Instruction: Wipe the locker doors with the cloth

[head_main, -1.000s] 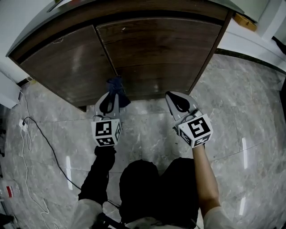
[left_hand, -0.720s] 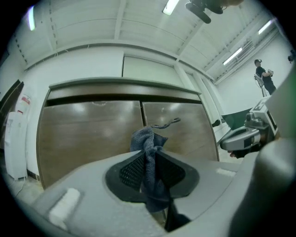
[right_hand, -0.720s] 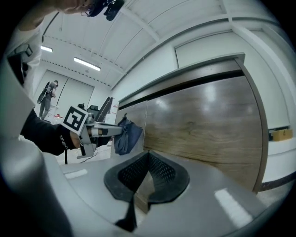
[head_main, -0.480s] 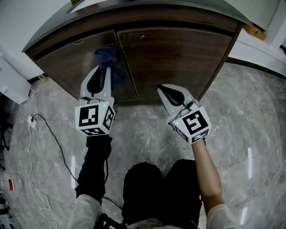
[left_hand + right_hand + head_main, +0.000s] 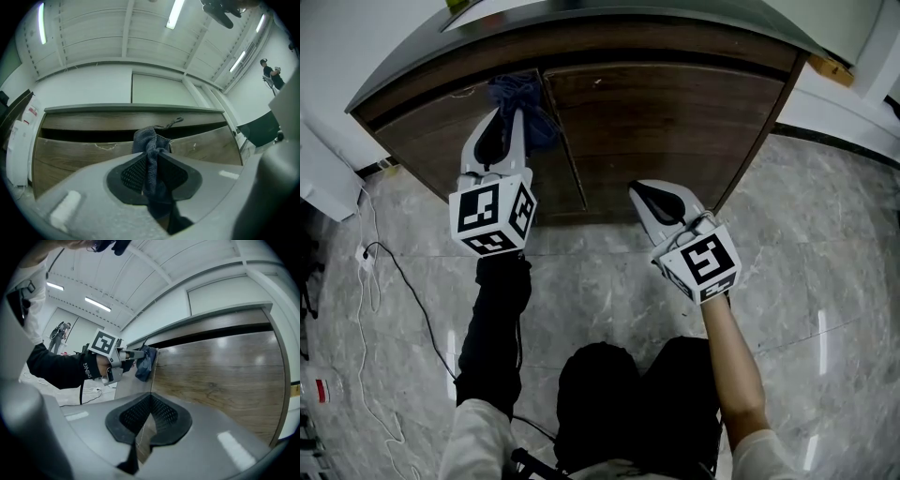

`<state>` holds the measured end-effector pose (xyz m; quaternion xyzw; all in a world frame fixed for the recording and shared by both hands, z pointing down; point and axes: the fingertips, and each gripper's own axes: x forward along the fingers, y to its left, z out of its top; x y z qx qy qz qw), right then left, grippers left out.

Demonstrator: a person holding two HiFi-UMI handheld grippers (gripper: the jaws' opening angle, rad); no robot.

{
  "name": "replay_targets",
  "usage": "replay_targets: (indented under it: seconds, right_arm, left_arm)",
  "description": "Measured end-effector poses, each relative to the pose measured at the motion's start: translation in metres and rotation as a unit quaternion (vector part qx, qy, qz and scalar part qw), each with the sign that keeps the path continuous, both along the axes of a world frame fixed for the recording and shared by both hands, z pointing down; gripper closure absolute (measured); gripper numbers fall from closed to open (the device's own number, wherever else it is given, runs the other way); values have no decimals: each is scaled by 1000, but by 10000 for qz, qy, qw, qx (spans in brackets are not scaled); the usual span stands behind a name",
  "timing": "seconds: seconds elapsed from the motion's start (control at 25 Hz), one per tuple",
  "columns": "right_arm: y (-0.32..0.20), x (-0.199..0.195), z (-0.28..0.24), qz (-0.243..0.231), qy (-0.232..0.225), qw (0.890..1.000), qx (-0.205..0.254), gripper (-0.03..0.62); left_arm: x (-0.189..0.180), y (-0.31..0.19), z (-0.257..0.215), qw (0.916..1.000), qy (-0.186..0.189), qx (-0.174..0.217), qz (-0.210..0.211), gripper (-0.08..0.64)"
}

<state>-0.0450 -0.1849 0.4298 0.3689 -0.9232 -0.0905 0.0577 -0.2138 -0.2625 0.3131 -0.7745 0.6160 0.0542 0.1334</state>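
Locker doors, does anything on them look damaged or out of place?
Yes. The left locker door has a pale, jagged chipped mark along its top edge, just left of the blue cloth, where the wood finish looks broken. The right locker door shows only a tiny pale speck. Nothing else stands out.

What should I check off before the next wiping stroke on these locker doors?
1. Cloth clamped between the left gripper jaws: ok.
2. Cloth pressed against the left door: cannot tell.
3. Cloth up near that door's top edge: ok.
4. Right gripper jaws together, nothing between them: ok.
5. Left door and right door both look closed: ok.
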Motion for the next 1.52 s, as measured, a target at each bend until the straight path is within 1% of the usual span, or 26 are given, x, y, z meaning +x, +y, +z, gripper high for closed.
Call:
replay_targets:
  seconds: [0.12, 0.44, 0.68, 0.84, 1.12, 1.28, 1.52]
  right_arm:
    - [0, 4, 1, 20, 16, 10000, 0, 588]
    - [1, 6, 14, 29, 31, 9999, -96, 588]
    - [-6, 3, 30, 104, 32, 9996, -276, 587]
    - [-13, 3, 50, 211, 61, 9985, -495, 588]
    - [-17, 6, 81, 287, 117, 9963, -796, 588]
    - [-20, 9, 92, 423, 92, 9951, -885, 588]
    - [-18, 5, 108, 370, 169, 9938, -1034, 588]
  left_arm:
    - [-1, -7, 14, 9999, 70, -95, -51, 491]
    - [-4, -13, 62, 9992, 85, -371, -137, 491]
    - [-10, -13, 107, 9970, 130, -723, -230, 491]
    - [-14, -12, 136, 9955, 100, -909, -266, 491]
    - [-17, -11, 177, 9924, 97, -1191, -286, 491]
    - [-19, -11, 197, 9902, 125, -1357, -307, 491]
    - [-23, -10, 230, 9860, 132, -1624, -343, 491]
